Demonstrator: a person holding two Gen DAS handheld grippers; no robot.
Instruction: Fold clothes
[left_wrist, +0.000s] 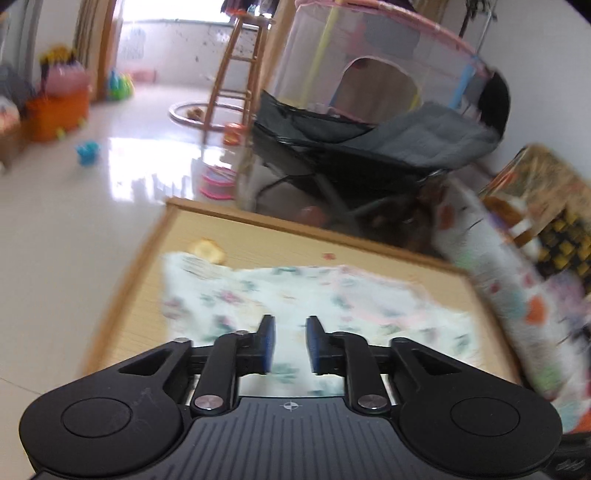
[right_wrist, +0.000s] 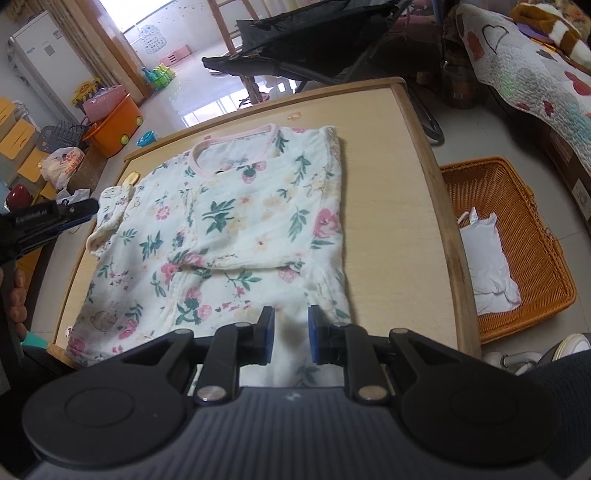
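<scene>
Folding left sleeve (right_wrist: 110, 210) next: left tool (right_wrist: 79, 211), part-open and empty, just beside it; right tool (right_wrist: 291, 334) part-open, empty, above hem of garment (right_wrist: 236, 229).

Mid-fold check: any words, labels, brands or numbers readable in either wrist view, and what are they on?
None can be read with confidence.
Left gripper: white lettering along its side, too small and blurred to read.
White appliance: small blue logo, unreadable.
Plastic bag: red print, unreadable.
Left wrist view: motion-blurred, no text visible.
</scene>
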